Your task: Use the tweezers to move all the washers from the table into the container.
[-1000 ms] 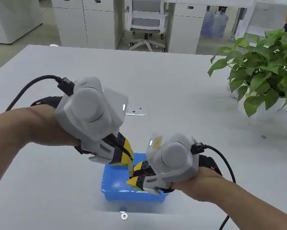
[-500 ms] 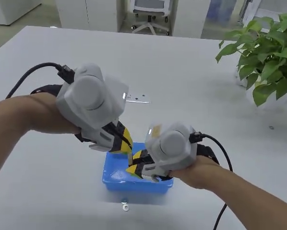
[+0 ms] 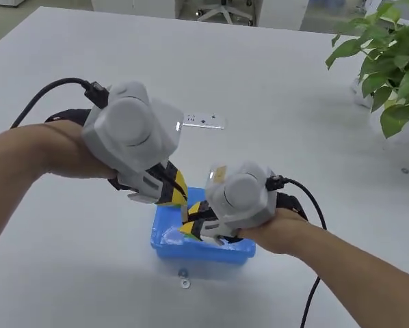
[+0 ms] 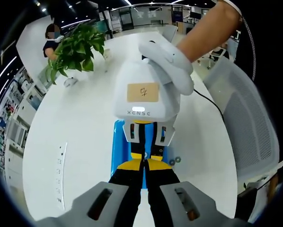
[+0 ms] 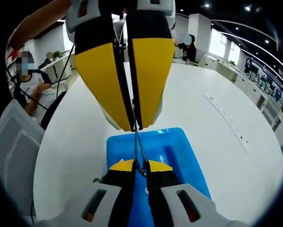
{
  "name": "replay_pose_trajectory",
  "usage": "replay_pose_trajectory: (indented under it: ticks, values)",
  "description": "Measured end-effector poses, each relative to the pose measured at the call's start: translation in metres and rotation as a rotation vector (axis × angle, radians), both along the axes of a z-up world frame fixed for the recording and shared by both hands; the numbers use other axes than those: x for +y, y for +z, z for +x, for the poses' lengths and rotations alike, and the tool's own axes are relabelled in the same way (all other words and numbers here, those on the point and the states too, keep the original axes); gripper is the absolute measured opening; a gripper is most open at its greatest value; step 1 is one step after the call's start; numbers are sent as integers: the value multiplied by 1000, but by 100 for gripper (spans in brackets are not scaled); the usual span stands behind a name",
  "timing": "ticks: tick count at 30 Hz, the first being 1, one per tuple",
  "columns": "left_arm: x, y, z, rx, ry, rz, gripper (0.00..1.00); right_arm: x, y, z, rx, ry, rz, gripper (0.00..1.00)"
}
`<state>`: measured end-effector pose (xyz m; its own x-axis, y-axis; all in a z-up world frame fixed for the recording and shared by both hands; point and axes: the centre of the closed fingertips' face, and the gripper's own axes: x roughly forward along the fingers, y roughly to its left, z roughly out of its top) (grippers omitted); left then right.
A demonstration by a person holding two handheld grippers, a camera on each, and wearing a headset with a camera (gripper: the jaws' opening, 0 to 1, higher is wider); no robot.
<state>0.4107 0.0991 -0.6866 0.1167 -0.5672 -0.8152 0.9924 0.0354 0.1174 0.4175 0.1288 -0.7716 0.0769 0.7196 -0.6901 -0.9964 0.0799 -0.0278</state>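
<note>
**Item: tweezers** [image 5: 137, 142]. Thin metal pair with two slender legs. They run from between the yellow fingers of my left gripper [image 4: 143, 166] down into the fingers of my right gripper [image 5: 140, 169], above the blue container [image 5: 184, 151]. Both of my pairs of fingers are pressed together on the tweezers, each on its own stretch of the legs, with no gap to speak of.

Handling, as I judge it:
- Light, springy, smooth steel, apt to twist or slide between flat fingers.
- Best hold is across both legs near mid-length, squeezing just enough to bring the tips together.
- A hard squeeze may cross the tips.

**Item: washers** [image 3: 184, 275]. Two small flat rings lying on the desk [image 3: 293, 102], outside the container and just beside its wall on my side. Whether any already lie inside the container, I cannot tell.

Handling, as I judge it:
- Very light, stiff, thin and slippery; they lie flush with the desk, so they are hard to get under.
- Take one by its rim, with one tweezer tip through the hole and the other outside.
- Pinched off centre, a washer is likely to flick away.

**Item: container**. Shallow, open-topped, blue and rigid-looking; probably light enough that a knock would shift it
</note>
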Motion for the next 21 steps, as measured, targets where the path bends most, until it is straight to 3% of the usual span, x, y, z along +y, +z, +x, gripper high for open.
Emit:
replay_pose_trajectory:
  ticks: [12,21]
  values:
    - [5,-20,11,17,12,13,5,4,-19,8,28,15,-13,10]
    - [2,-19,15,12,14,-5,5,3,-18,8,46,8,-3,11]
